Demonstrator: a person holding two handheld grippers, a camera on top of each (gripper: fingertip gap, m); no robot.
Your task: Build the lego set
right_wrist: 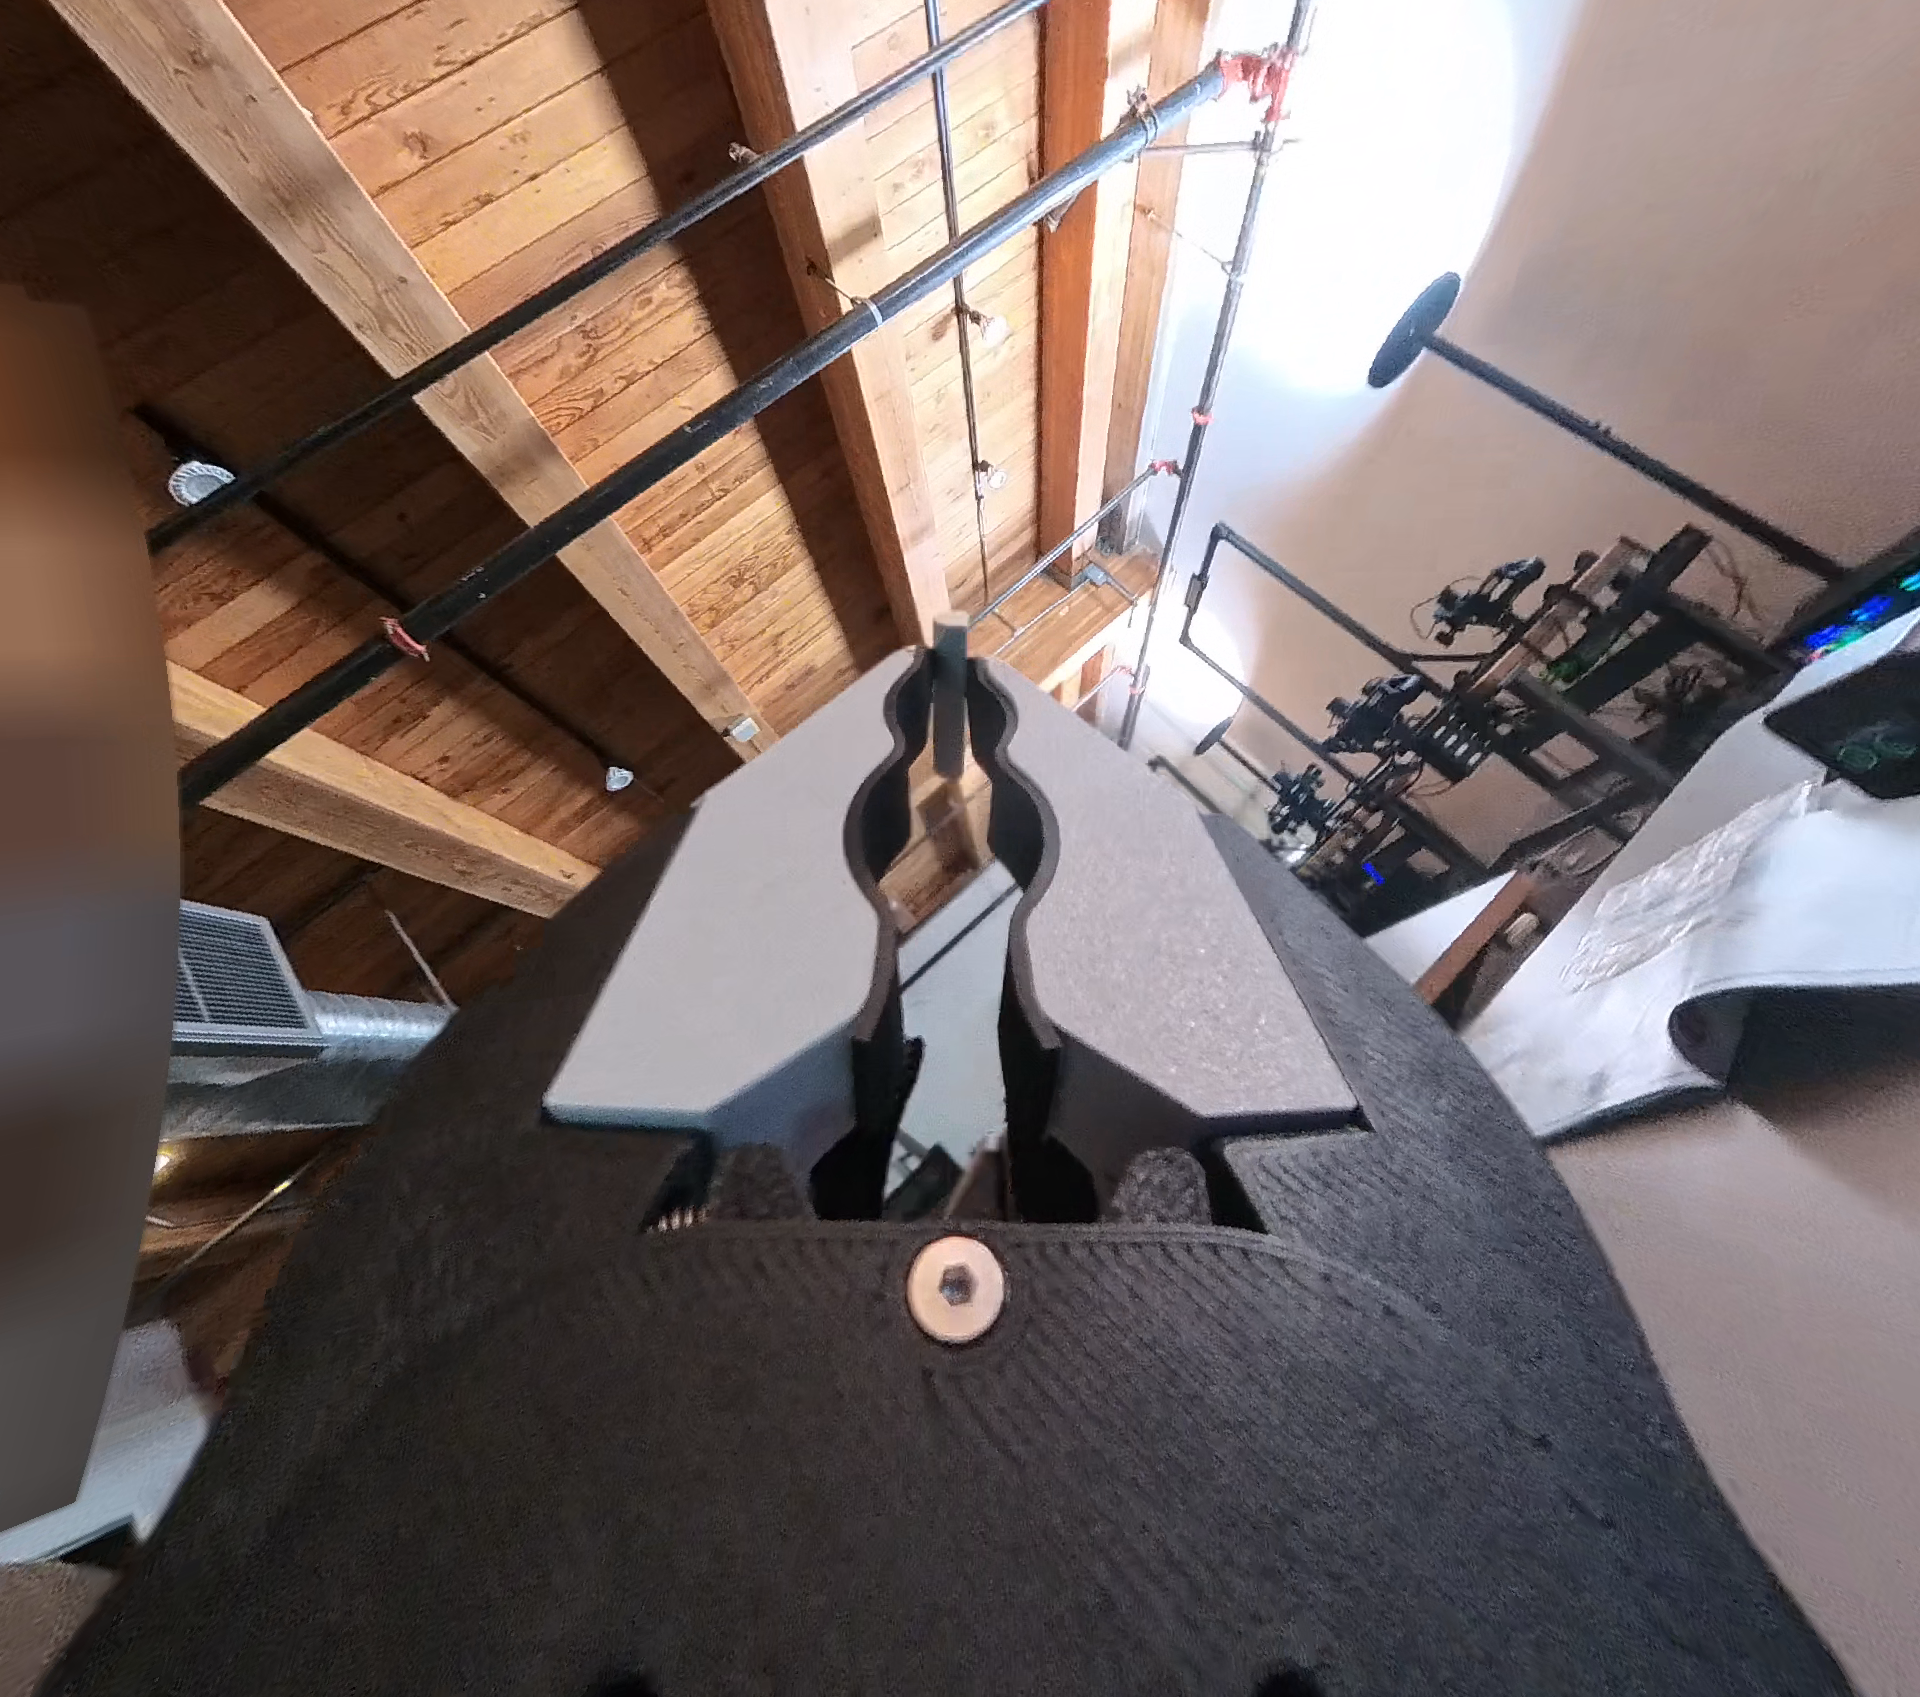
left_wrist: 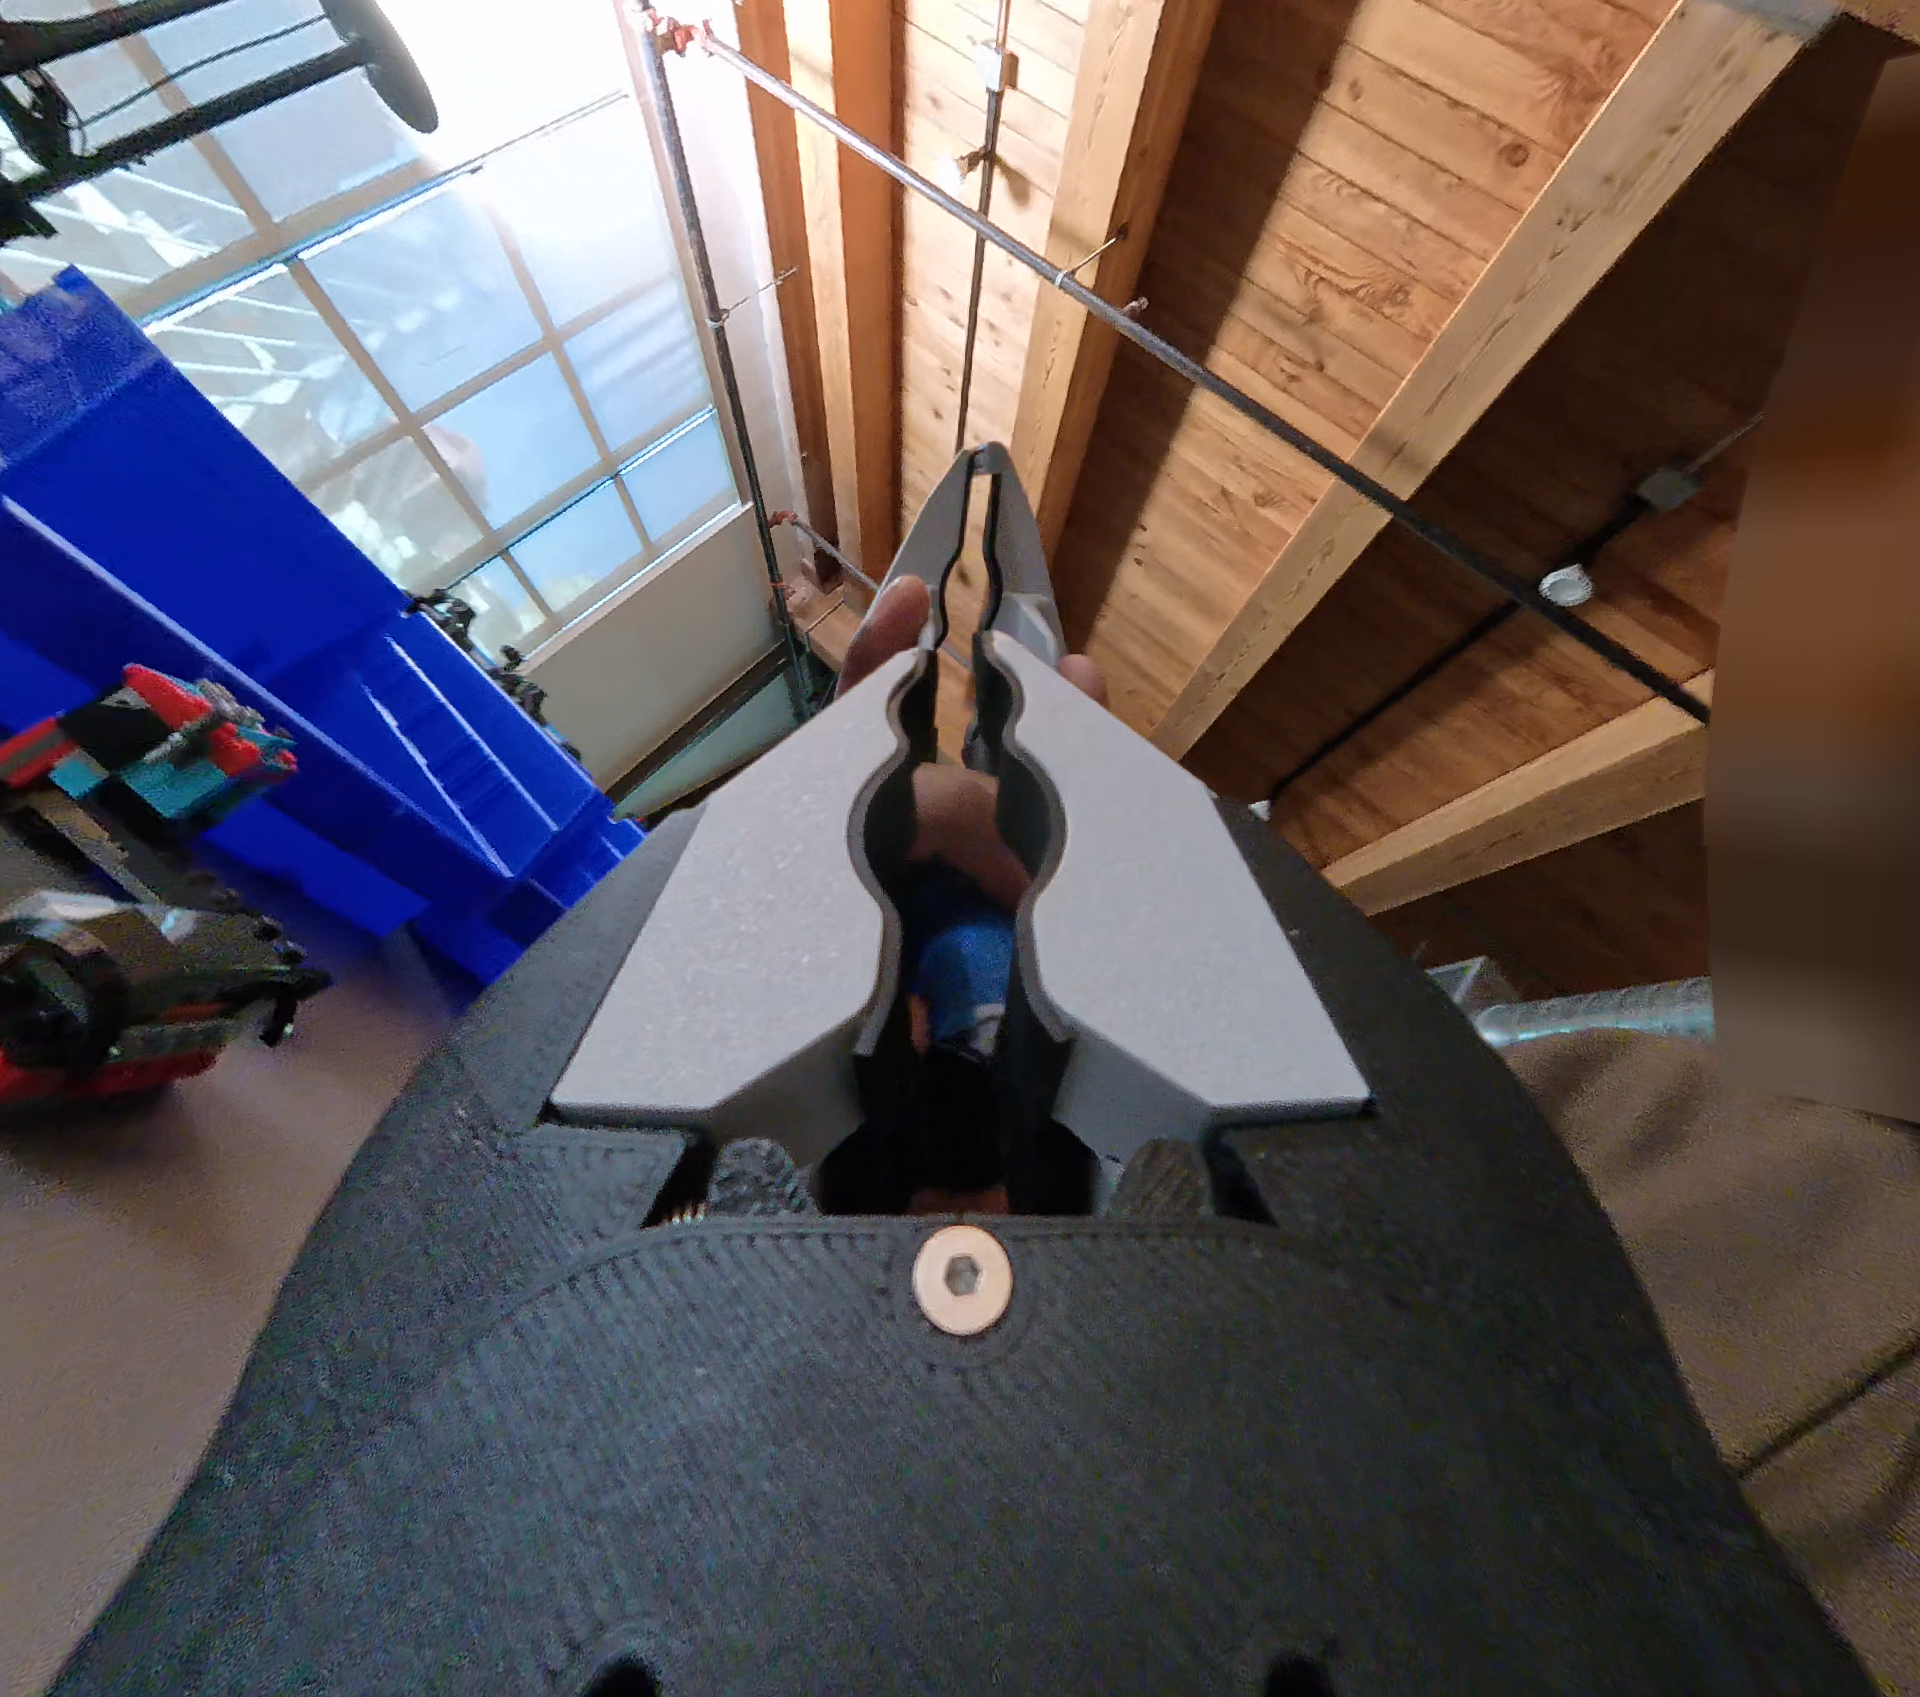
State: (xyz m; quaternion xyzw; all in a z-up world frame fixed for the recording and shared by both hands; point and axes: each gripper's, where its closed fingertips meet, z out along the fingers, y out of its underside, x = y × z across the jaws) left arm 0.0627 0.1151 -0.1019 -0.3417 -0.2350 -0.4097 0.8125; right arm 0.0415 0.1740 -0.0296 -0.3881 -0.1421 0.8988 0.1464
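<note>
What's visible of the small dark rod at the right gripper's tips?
The rod is short, slim and dark grey, apparently round, with a paler flat end poking just past the tips of the right gripper. It runs along the fingers, pinched between their black pads, its lower end free in the gap. Material unclear.

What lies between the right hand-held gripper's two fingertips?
A short dark rod, pinched between both pads of the right hand-held gripper, its pale end poking past the tips toward the wooden ceiling. The right wrist view shows it.
</note>
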